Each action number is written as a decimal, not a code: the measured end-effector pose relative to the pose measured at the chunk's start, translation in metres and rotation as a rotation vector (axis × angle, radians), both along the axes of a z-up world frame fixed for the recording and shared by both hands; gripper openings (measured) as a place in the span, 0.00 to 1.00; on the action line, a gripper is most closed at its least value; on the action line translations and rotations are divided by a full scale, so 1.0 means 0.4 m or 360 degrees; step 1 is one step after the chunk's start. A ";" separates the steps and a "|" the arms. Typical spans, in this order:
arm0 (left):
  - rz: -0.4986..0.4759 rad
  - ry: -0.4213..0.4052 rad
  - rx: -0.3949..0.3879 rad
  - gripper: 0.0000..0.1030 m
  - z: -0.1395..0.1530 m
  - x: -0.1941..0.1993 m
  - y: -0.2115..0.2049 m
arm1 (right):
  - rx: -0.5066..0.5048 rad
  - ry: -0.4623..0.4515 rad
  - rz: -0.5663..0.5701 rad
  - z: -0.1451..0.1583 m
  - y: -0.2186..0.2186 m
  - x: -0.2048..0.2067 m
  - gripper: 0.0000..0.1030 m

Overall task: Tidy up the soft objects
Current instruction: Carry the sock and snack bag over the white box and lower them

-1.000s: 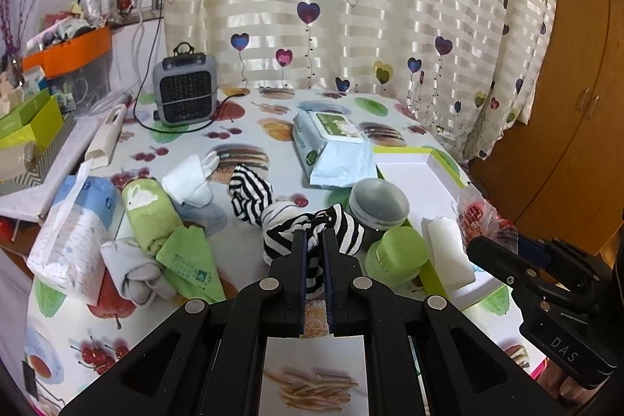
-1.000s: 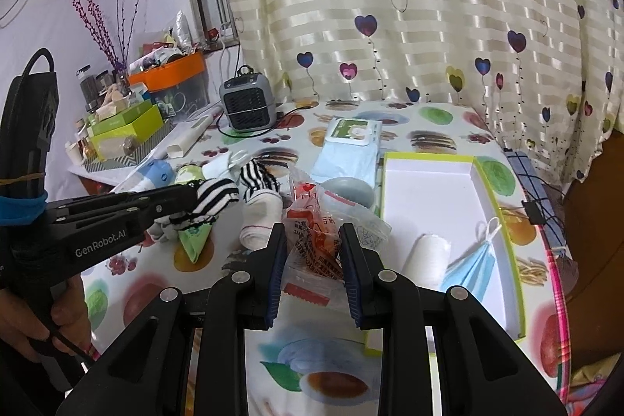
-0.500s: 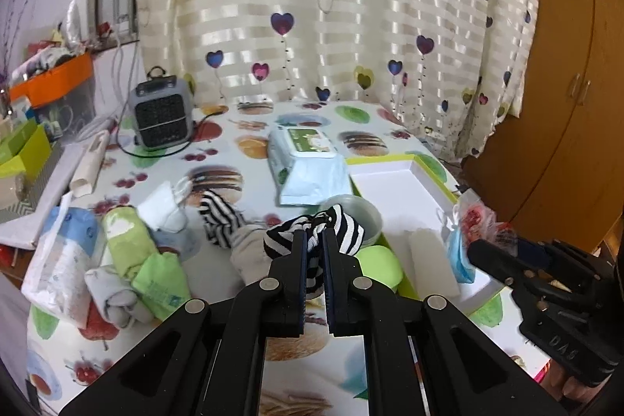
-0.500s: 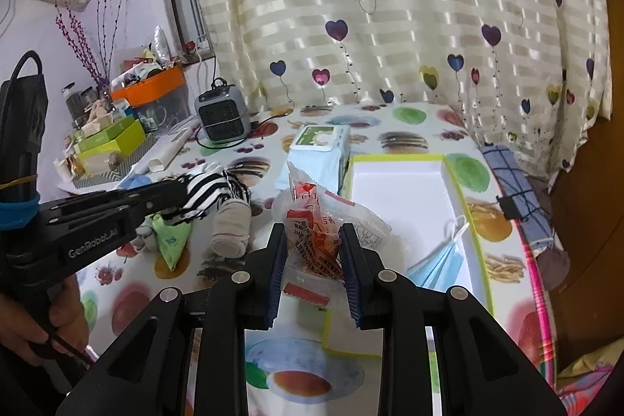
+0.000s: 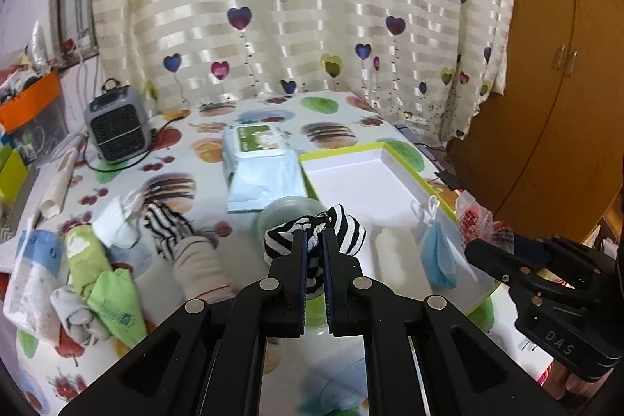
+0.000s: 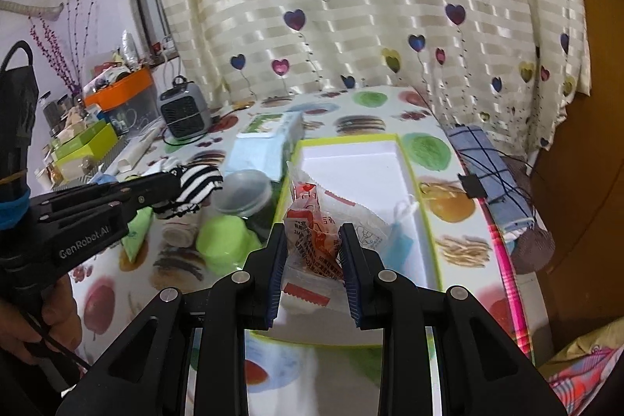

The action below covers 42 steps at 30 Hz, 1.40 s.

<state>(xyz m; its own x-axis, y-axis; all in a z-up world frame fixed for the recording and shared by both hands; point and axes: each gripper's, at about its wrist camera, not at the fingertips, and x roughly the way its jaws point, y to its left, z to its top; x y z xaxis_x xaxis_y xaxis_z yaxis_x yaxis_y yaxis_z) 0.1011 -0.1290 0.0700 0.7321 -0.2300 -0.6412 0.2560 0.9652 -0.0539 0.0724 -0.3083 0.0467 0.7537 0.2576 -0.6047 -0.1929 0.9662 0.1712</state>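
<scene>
- Left gripper (image 5: 313,234) clamped tight on striped sock (image 5: 350,227), jaws nearly together w/ fabric bunched between and spilling out both sides.
- Sock held up off the table (image 5: 273,112), over the clear tub (image 5: 288,211), just left of the tray (image 5: 351,178).
- From right cam, same sock (image 6: 195,188) hangs at tip of left gripper (image 6: 171,182), beside the tub (image 6: 243,192) and green cup (image 6: 224,238).
- Right gripper (image 6: 314,246) pinching a crinkly red-and-clear packet (image 6: 316,232), jaws partly closed on it; packet sits over the tray's near left edge (image 6: 425,205).
- In left cam, right gripper (image 5: 474,248) at far right, packet (image 5: 474,221) at its tip.
- Inside tray: white roll (image 5: 394,252) and blue mask (image 5: 438,252) at near end; far end bare white.
- Wipes pack (image 5: 261,166) lies just left of tray, touching its edge.
- Left side of table: 2nd striped sock (image 5: 165,227), beige sock (image 5: 199,266), white cloth (image 5: 117,225), green roll (image 5: 84,256), green pouch (image 5: 117,299), grey sock (image 5: 74,312), bag (image 5: 29,279) in a loose cluster.
- Grey heater (image 5: 117,127) at back left, near curtain (image 5: 292,6).
</scene>
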 end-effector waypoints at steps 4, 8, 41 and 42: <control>-0.0040 -0.0007 0.0001 0.07 -0.001 0.014 -0.032 | 0.0008 0.0011 -0.0037 -0.011 -0.028 0.009 0.27; -0.0079 -0.0012 -0.0007 0.07 -0.004 0.032 -0.058 | 0.0012 0.0040 -0.0072 -0.033 -0.054 0.018 0.27; -0.0341 0.0153 -0.0017 0.08 -0.153 0.223 -0.215 | 0.0006 0.0273 -0.0056 -0.166 -0.067 0.096 0.40; -0.0342 0.0152 -0.0017 0.08 -0.154 0.224 -0.216 | 0.0009 0.0267 -0.0055 -0.164 -0.068 0.094 0.41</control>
